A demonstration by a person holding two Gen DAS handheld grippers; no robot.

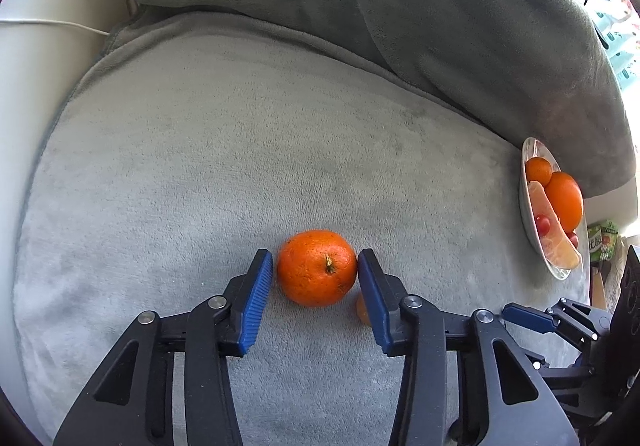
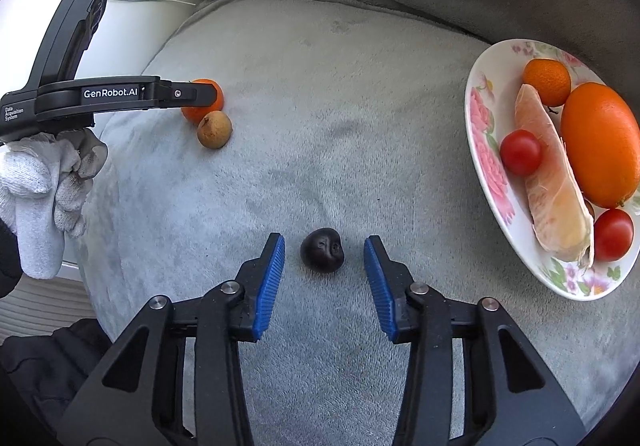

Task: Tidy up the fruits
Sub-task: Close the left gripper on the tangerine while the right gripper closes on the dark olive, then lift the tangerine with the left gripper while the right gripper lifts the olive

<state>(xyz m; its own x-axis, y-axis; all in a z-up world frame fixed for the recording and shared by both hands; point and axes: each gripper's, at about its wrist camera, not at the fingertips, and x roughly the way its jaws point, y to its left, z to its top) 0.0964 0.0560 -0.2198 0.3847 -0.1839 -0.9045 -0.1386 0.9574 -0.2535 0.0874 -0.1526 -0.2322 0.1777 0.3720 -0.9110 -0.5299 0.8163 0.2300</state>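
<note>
— What do we see from the left wrist?

— Our left gripper [image 1: 316, 272] has its blue pads spread on either side of a mandarin [image 1: 317, 273] lying on the grey cushion [image 1: 200, 150]. The right pad looks to be touching the peel; the left pad sits just beside it with a sliver of gap, so we call the fingers released, not clenched. The mandarin is nearly round, its stem end turned toward the camera. A small tan fruit [image 1: 362, 310] peeks out behind the right finger. Far right, the floral plate [image 1: 530, 150] holds more fruit, and our right gripper [image 1: 528, 320] shows at the edge. We spot a green packet [image 1: 602, 244] beyond the plate; its print is too small to read.

— And the right wrist?

— Our right gripper [image 2: 325, 258] is spread wide around a dark plum [image 2: 322, 249], neither pad touching it. On the plate [image 2: 486, 102] a large orange [image 2: 600, 144] and a peeled citrus segment [image 2: 554, 182] lie side by side, long axes running from the plate's far rim to its near rim, with a small mandarin [image 2: 547, 81] and two cherry tomatoes [image 2: 521, 152]. To the left, a white-gloved hand [image 2: 44, 182] holds the left gripper [image 2: 206, 94] at the mandarin [image 2: 198, 114], the tan fruit [image 2: 215, 129] touching it. The gripper's body reads "GenRobot.AI" and "Data Acquisition System".
</note>
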